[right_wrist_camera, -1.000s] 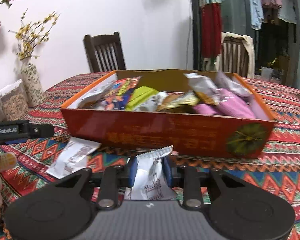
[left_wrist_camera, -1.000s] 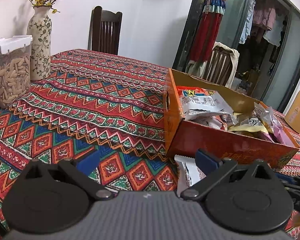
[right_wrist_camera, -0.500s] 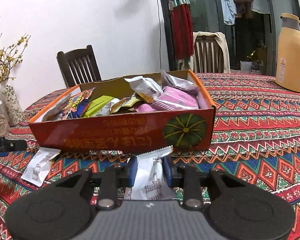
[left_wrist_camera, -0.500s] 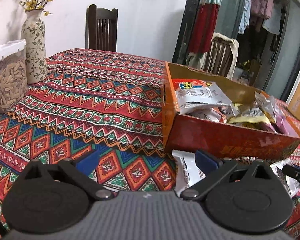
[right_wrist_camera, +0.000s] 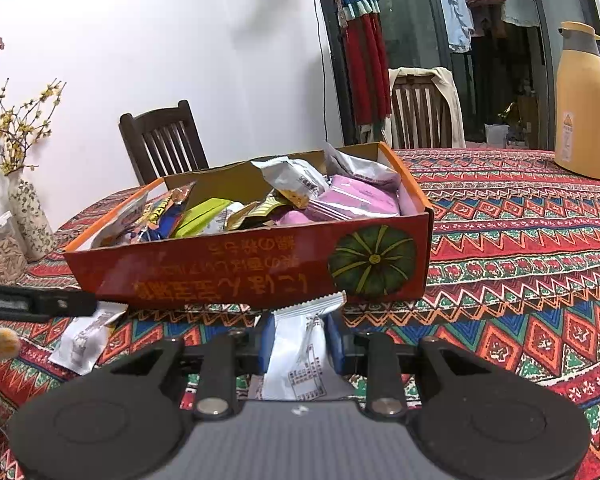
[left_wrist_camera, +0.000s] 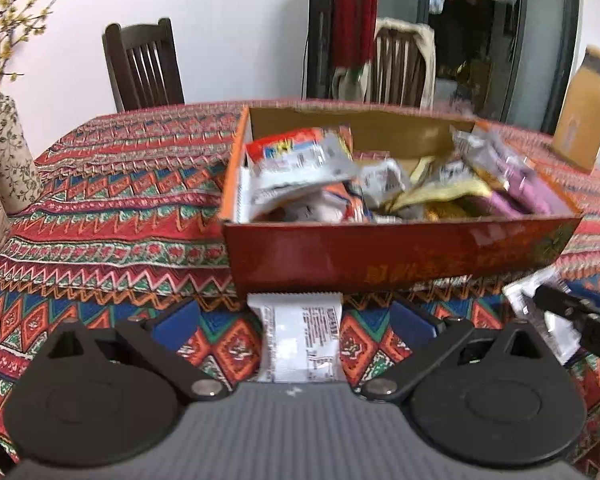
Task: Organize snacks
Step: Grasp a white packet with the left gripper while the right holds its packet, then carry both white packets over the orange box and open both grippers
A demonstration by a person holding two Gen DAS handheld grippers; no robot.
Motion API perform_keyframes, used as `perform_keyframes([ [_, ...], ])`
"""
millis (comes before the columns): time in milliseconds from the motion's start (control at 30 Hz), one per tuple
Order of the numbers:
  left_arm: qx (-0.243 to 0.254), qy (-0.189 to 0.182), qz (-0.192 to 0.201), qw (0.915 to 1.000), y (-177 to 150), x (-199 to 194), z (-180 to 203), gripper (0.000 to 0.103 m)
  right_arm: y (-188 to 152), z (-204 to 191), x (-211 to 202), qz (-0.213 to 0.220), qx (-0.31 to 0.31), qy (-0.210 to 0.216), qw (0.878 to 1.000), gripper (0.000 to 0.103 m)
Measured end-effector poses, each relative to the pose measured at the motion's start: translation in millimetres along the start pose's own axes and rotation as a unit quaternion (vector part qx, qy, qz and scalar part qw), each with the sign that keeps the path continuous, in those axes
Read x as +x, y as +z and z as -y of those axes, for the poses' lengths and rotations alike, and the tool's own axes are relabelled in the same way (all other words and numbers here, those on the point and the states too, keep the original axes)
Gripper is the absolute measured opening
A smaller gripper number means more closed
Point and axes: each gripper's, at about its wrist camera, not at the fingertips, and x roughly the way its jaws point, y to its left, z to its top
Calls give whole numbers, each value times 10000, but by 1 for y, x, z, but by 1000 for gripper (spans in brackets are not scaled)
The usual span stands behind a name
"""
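My left gripper point(left_wrist_camera: 294, 320) has swung over, spread around the white packet point(left_wrist_camera: 300, 344) before the snack box point(left_wrist_camera: 400, 256). My right gripper point(right_wrist_camera: 302, 344) pinches another packet point(right_wrist_camera: 300, 356), ready to box.

The right gripper point(right_wrist_camera: 302, 344) pinches a white packet point(right_wrist_camera: 300, 360) between its blue fingers point(right_wrist_camera: 269, 342), just before an orange box point(right_wrist_camera: 260, 268) heaped with snacks point(right_wrist_camera: 340, 200) on the patterned worktop point(right_wrist_camera: 520, 248). A second white packet point(right_wrist_camera: 86, 340) lies flat at left, beneath the tip of the left gripper point(right_wrist_camera: 40, 304). Beyond stand a vase point(right_wrist_camera: 30, 212), a chair point(right_wrist_camera: 162, 140) and a yellow flask point(right_wrist_camera: 582, 108).
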Motion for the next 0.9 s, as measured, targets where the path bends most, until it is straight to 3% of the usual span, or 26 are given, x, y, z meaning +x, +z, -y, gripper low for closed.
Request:
perform_keyframes([
  [267,-77,124,-457,9989,-13,32,2,103,-1,-1,-1,22,-23,15,10000,28],
  [600,-106,150,-297,9994,-18,31,3,102,-1,-1,-1,33,-29,13,10000,28],
  [667,-96,147,-233,9996,-18,29,4,94,-1,-1,-1,35,-30,13,10000,28],
  [833,-12,37,-61,10000,-18,21,7,50,0,0,-1,49,3,26,10000,28],
  [900,27,-3,-50,10000,-18,19,9,49,0,0,-1,56,16,26,10000,28],
])
